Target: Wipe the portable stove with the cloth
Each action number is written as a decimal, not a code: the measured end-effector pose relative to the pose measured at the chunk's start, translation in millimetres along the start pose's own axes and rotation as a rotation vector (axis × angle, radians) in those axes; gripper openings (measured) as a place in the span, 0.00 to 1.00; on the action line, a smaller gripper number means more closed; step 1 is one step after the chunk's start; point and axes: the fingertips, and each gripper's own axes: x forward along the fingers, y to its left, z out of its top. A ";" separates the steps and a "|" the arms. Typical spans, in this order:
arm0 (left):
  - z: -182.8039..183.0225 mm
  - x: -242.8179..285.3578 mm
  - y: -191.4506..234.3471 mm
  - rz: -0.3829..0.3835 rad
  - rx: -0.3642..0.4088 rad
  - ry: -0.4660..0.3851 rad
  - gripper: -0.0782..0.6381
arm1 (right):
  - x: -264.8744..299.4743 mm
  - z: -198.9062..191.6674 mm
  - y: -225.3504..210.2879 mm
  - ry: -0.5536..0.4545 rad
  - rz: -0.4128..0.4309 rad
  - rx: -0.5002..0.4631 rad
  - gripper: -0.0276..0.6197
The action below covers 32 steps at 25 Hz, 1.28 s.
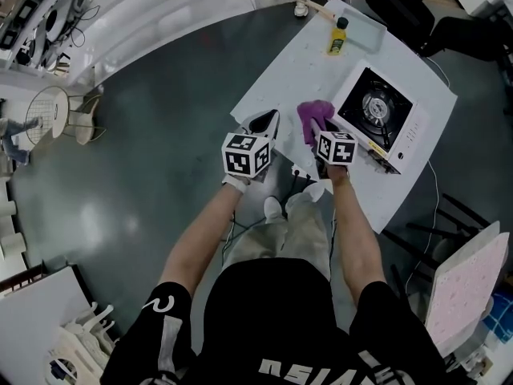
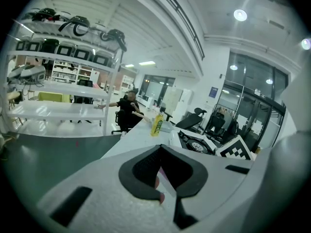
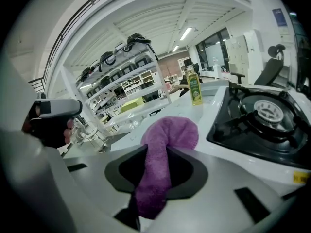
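Observation:
The portable stove [image 1: 377, 112] is white with a black top and a round burner, and it sits at the right of the white table [image 1: 288, 74]. My right gripper [image 1: 322, 129] is shut on a purple cloth [image 1: 313, 115] just left of the stove's near corner. In the right gripper view the cloth [image 3: 170, 132] bulges out between the jaws of the right gripper [image 3: 158, 152], and the stove [image 3: 265, 118] lies close on the right. My left gripper [image 1: 271, 119] hovers over the table's left edge, shut and holding nothing. In its own view the left gripper [image 2: 160, 149] has its pads meeting.
A yellow bottle [image 1: 338, 37] stands at the table's far end beside a clear tray [image 1: 362, 24]. Black office chairs [image 1: 401, 6] stand beyond the table. White shelving [image 2: 58, 84] lines the left side. A person [image 2: 127, 111] sits at a desk in the background.

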 end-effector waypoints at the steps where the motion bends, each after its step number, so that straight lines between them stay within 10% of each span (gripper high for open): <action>1: 3.0 3.2 0.1 -0.001 0.001 -0.001 0.12 | -0.1 2.8 -0.4 -0.002 0.003 0.002 0.20; 16: 34.1 73.9 -12.8 -0.086 0.023 0.024 0.12 | -5.8 26.1 -15.8 -0.049 -0.081 0.112 0.20; 32: 33.5 140.1 25.6 -0.435 0.171 0.232 0.12 | 29.7 38.3 -22.5 -0.169 -0.393 0.432 0.20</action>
